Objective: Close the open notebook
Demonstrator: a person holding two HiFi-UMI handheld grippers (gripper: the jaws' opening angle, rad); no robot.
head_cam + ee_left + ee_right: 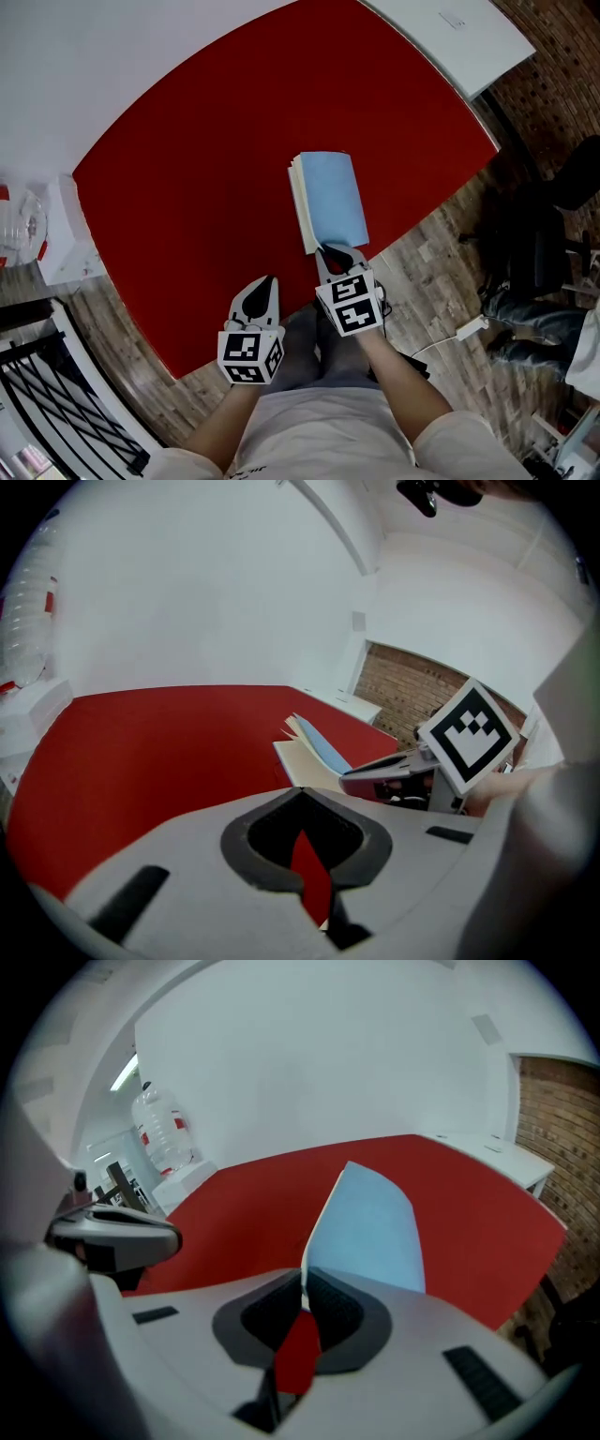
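A notebook with a light blue cover and cream pages lies near the front edge of the red table. My right gripper is shut on the near edge of the blue cover, which rises out of the jaws in the right gripper view. In the left gripper view the cover stands lifted above a flat cream page, with pages fanned between. My left gripper hovers over the table's front edge, left of the notebook, its jaws together and empty.
A white table adjoins the red one at the back right. A clear water jug stands at the far left above a black rack. A dark office chair and a white cable are on the wooden floor, right.
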